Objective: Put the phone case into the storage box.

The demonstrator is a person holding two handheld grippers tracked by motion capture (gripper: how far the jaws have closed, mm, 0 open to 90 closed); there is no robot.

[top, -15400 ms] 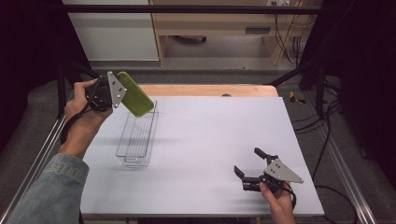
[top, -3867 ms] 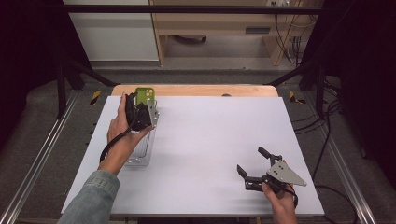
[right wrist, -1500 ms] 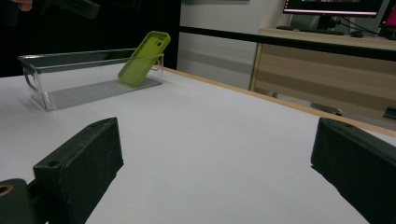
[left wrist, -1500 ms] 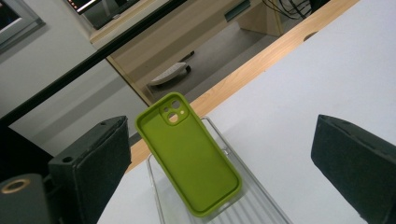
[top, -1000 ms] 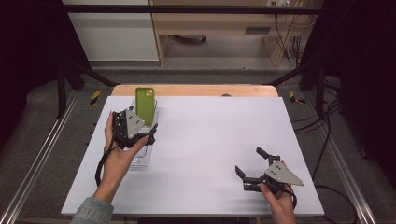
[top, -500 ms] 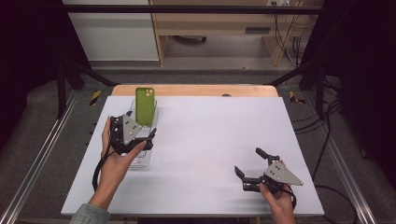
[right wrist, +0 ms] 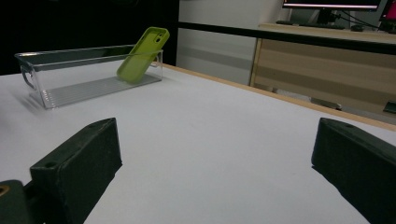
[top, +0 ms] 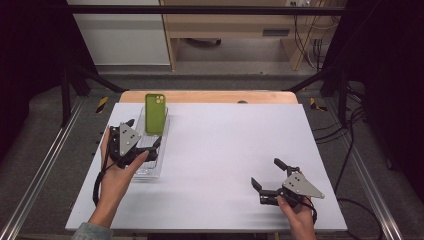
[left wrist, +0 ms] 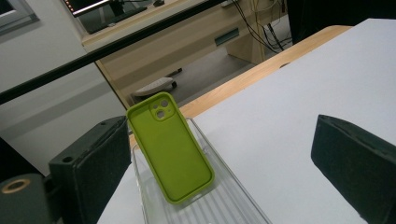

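- We are looking at a green phone case (top: 155, 113) that is standing in a clear tray (top: 150, 165) on the left side of the white bench (top: 230, 150).
- The case is leaning on the far end wall of the tray, with its bottom edge on the tray floor and its camera holes at the top.
- Its long side is pointing up and a little away from us, not lying flat.
- Our left gripper (top: 145, 134) is sitting over the near part of the tray, and the case is just ahead of it, toward the far end.
- Its jaws are spread wide, and they are holding nothing.
- In the left gripper view the case (left wrist: 170, 151) is sitting between the two jaws but farther off, not touching them.
- Our right gripper (top: 265, 176) is resting low near the front right of the bench, well apart from the tray.
- Its jaws are wide too, with nothing in them.
- We are thinking the left hand is much nearer, so any next touch on the case would be its job.
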